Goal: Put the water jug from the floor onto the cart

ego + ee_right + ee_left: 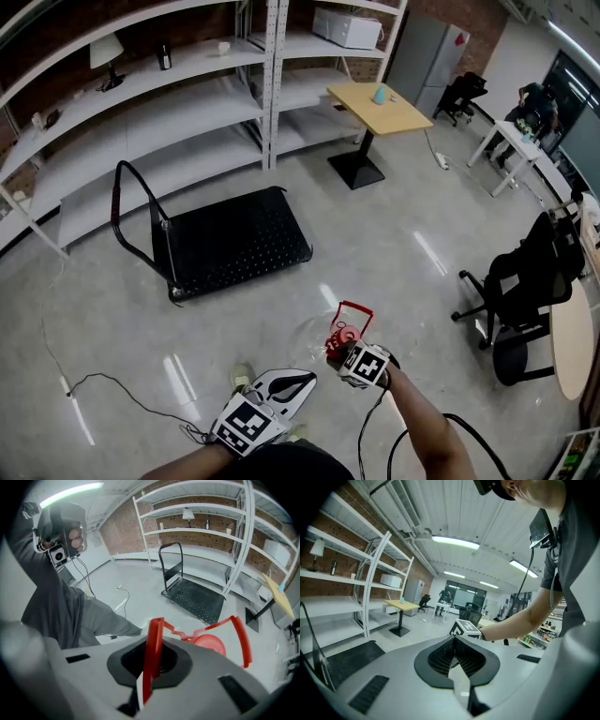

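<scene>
- One black cart [234, 244] at left, parked on the grey floor [112, 309] beside white shelving [187, 112].
- Lower and further right, left gripper [302, 378]: jaws pressed together, nothing gripped.
- Just right again, right gripper [339, 349]: clamped tight on the red handle [153, 653] of the water jug [343, 335].
- Clear-bodied, red-capped, directly under that clamp and well apart from the cart; touching the floor or not, impossible to tell.

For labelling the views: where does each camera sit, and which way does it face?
Head view: head-worn, facing down at floor; left gripper, right gripper, forearms show.
Left gripper view: on left gripper, facing roughly level toward table; right forearm shows.
Right gripper view: on right gripper, facing jug handle; torso shows.
All share the cart.
</scene>
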